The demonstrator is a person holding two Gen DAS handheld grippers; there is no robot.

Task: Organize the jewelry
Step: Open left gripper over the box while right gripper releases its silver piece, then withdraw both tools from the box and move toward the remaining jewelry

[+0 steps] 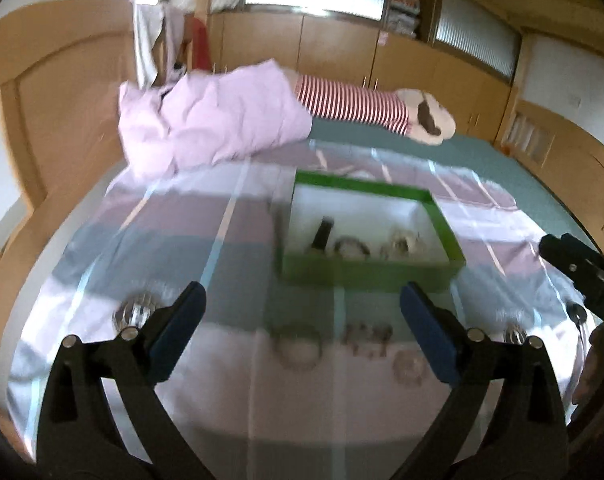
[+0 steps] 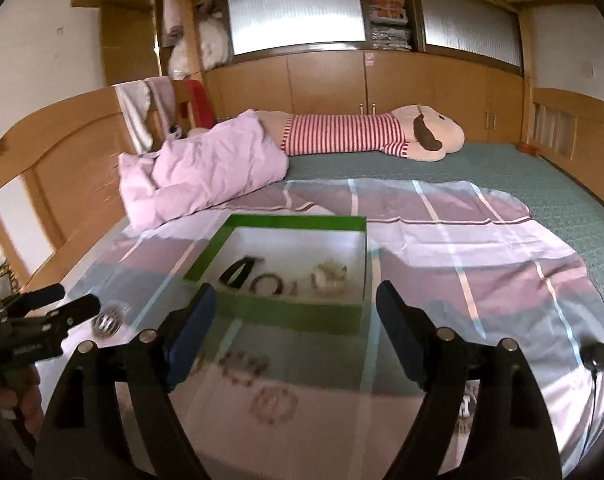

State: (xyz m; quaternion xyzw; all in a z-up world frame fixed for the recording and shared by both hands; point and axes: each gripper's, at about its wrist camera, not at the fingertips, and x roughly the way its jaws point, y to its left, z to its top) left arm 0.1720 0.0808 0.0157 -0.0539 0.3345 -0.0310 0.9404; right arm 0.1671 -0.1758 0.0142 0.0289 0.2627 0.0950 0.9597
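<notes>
A green box [image 1: 365, 274] with a white inside sits on the checked cloth; it holds a dark hair clip [image 1: 321, 234], a beaded bracelet [image 1: 351, 246] and a pale bracelet [image 1: 401, 244]. The box also shows in the right wrist view [image 2: 290, 314]. In front of it on the cloth lie a ring bracelet [image 1: 298, 346], a bead bracelet [image 1: 367, 336] and a small pale bracelet [image 1: 409, 368]. My left gripper [image 1: 302, 320] is open and empty above these. My right gripper [image 2: 296, 316] is open and empty above two bead bracelets [image 2: 244, 364] [image 2: 274, 402].
A silver ball [image 1: 138, 310] lies left on the cloth [image 1: 182, 240], another [image 1: 515, 336] right. A black round object [image 2: 595, 354] with a cord lies far right. A pink duvet [image 2: 198, 168] and a striped plush toy [image 2: 365, 132] lie beyond on the bed.
</notes>
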